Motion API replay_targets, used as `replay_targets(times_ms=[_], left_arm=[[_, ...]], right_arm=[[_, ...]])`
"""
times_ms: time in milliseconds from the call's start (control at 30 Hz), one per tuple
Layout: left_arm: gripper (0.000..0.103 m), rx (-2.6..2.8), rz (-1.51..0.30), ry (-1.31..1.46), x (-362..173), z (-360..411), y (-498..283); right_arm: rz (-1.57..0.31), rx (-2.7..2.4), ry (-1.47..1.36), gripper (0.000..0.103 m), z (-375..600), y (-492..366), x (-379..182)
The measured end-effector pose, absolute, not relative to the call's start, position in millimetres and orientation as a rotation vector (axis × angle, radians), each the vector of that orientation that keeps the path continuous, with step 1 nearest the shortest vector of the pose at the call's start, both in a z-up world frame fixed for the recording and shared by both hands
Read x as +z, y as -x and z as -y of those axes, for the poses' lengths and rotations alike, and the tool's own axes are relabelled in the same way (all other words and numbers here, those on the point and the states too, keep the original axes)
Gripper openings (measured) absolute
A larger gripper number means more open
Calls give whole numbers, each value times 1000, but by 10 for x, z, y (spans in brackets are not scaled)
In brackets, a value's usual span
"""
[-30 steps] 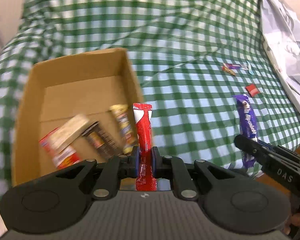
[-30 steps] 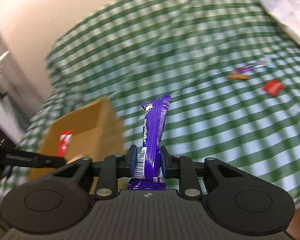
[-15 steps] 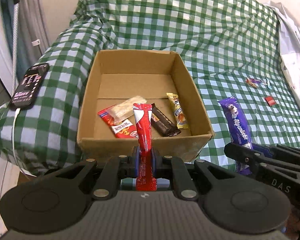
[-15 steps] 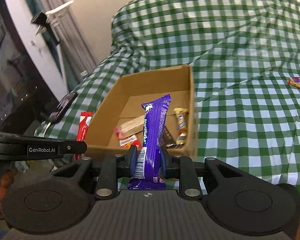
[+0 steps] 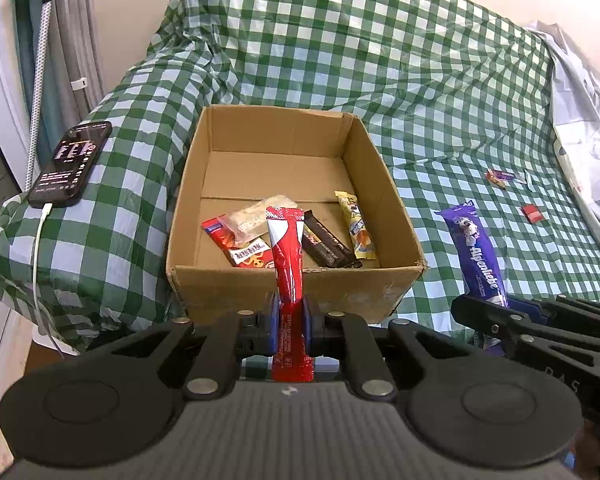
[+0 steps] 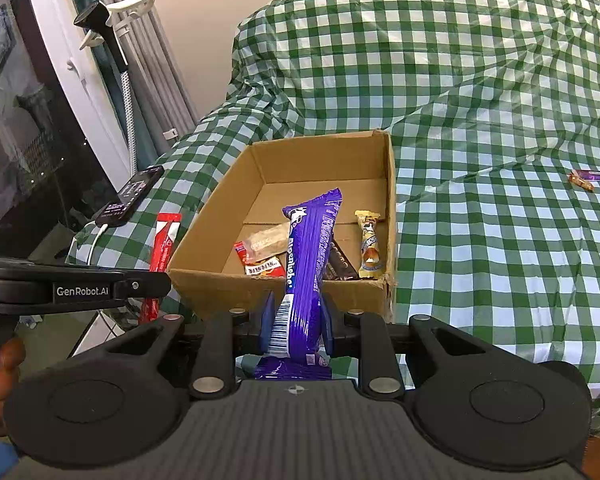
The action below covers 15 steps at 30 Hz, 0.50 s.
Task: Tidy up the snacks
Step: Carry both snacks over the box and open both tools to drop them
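Note:
My left gripper (image 5: 287,326) is shut on a red snack stick (image 5: 286,256) that stands upright just in front of the cardboard box (image 5: 296,292). Clamped in my right gripper (image 6: 296,330) is a purple Alpenliebe bar (image 6: 306,264), held upright before the same box (image 6: 276,286). Inside the box lie several snacks: a red packet (image 5: 244,246), a dark bar (image 5: 326,242) and a yellow bar (image 5: 358,226). The purple bar (image 5: 478,254) and the right gripper's body show at the right of the left wrist view. At the left of the right wrist view appears the red stick (image 6: 162,256).
A phone (image 5: 70,164) on a white cable lies on the green checked cloth (image 5: 380,60) left of the box. Small wrappers (image 5: 500,177) and a red piece (image 5: 532,213) lie far right. White paper (image 5: 588,128) covers the right edge. A pole and curtain stand at left.
Both grippers have swung left with their snacks and pulled back from over the cloth to just in front of the box. The phone and curtain have come into view.

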<state>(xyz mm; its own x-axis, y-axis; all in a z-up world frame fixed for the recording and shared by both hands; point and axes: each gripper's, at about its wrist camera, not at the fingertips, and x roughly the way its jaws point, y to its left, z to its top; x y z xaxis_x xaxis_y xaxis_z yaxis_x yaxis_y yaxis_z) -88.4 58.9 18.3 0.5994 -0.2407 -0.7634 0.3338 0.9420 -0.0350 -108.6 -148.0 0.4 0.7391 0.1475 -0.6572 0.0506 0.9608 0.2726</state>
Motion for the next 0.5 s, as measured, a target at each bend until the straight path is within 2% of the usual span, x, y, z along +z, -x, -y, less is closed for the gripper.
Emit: replay_targets(times_ms=[500], left_arm=[[13,-306,-880,-110,88,-640,725]], right_arm=[[-776,52,-270,25,1502,977,-77]])
